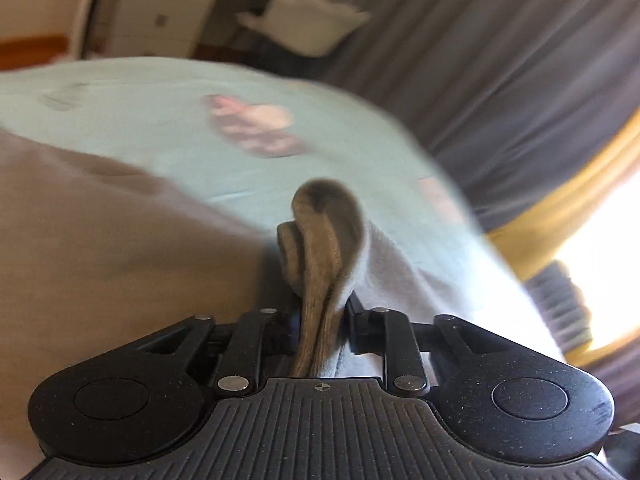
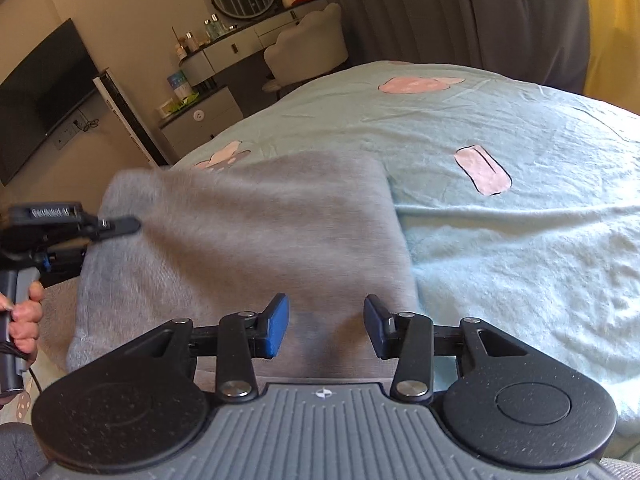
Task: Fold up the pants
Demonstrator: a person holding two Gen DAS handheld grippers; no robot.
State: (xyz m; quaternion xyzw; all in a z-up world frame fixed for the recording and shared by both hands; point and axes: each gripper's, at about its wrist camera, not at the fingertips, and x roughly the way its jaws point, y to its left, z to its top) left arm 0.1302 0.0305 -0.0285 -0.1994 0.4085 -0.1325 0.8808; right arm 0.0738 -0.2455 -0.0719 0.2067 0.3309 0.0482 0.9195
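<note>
Your pants [image 2: 240, 232] are soft, matt grey knit cloth with a slightly fuzzy nap, and the bedsheet [image 2: 500, 128] under them looks like matt, lightly creased cotton, though blur makes that uncertain. Your right gripper [image 2: 326, 326] is speckled matt black plastic with shiny metal pins and smooth blue pads [image 2: 278, 324].
</note>
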